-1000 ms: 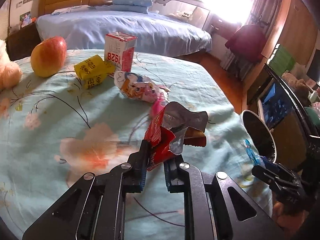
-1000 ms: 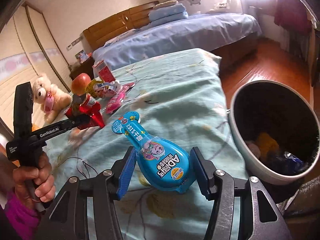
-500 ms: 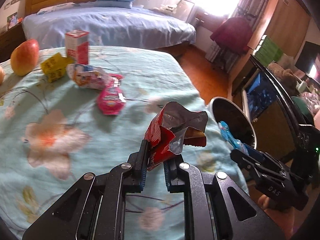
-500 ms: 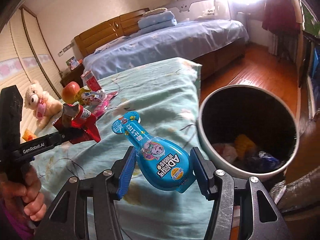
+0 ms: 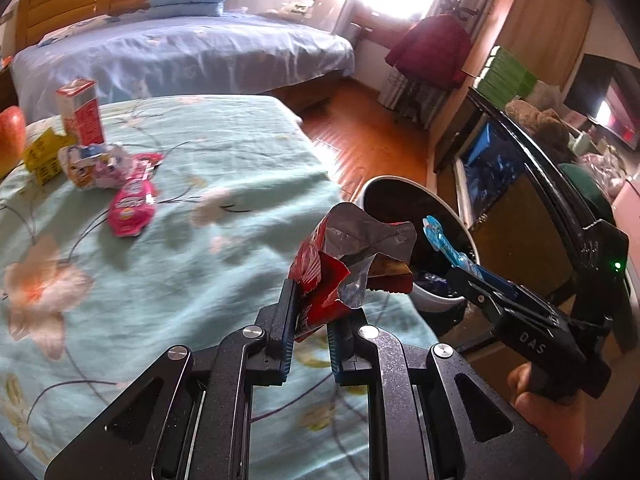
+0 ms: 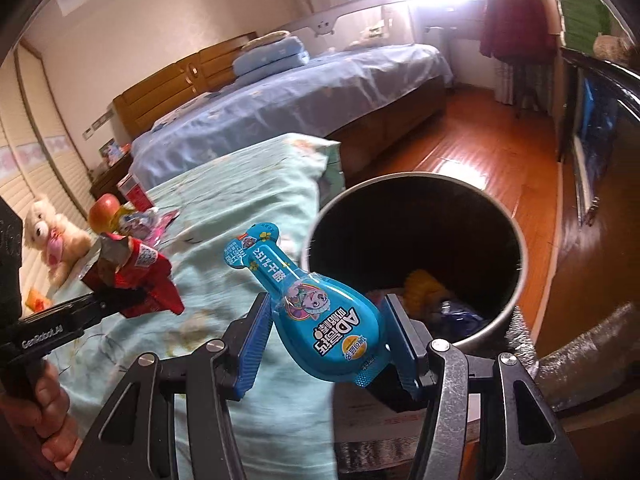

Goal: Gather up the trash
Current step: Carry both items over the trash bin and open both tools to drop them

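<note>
My left gripper [image 5: 310,312] is shut on a torn red and silver snack wrapper [image 5: 344,264], held above the bed's right edge near the bin [image 5: 400,192]. The wrapper also shows in the right wrist view [image 6: 136,276]. My right gripper [image 6: 324,344] is shut on a blue spoon-shaped package [image 6: 320,304], its tip over the rim of the round black bin [image 6: 516,240]. The bin holds yellow and blue trash. The blue package also shows in the left wrist view [image 5: 444,240] over the bin.
On the teal floral bedspread [image 5: 200,240] lie a pink packet [image 5: 132,204], a crumpled white wrapper [image 5: 92,164], a yellow packet [image 5: 40,152], a red-white carton [image 5: 80,110] and an apple [image 5: 10,136]. A teddy [image 6: 52,236] sits at left. A TV stand [image 5: 520,184] stands behind the bin.
Both grippers have moved right, off the middle of the bed toward the bin, each keeping its hold. The bin now looks larger and closer in both views.
</note>
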Demonstrator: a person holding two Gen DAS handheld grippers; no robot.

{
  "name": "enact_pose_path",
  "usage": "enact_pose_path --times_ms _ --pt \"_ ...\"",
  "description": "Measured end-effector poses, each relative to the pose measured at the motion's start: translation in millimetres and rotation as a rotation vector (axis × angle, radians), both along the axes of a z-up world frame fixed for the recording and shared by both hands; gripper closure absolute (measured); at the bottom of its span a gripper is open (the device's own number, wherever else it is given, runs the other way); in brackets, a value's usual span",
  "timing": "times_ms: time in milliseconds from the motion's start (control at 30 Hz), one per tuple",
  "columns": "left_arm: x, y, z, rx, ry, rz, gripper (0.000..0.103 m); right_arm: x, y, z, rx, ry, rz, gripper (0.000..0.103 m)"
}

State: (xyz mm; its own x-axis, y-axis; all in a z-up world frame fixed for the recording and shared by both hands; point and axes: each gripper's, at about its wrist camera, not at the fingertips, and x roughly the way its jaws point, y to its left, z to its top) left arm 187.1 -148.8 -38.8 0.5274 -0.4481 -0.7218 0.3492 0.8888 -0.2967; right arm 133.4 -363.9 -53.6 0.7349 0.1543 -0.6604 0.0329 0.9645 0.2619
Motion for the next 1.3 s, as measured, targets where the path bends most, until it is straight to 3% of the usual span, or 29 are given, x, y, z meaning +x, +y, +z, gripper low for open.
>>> enact_pose_path --times_ms 500,1300 --pt "14.1 -40.2 1.8 -0.012 0.007 -0.069 0.09 9.7 -42.2 -9.6 -0.013 0.028 -0.092 0.047" --pt "45.3 -98.0 0.6 -0.025 0.032 -0.139 0.09 32.9 -72.4 -5.9 -0.013 0.045 -0.121 0.047"
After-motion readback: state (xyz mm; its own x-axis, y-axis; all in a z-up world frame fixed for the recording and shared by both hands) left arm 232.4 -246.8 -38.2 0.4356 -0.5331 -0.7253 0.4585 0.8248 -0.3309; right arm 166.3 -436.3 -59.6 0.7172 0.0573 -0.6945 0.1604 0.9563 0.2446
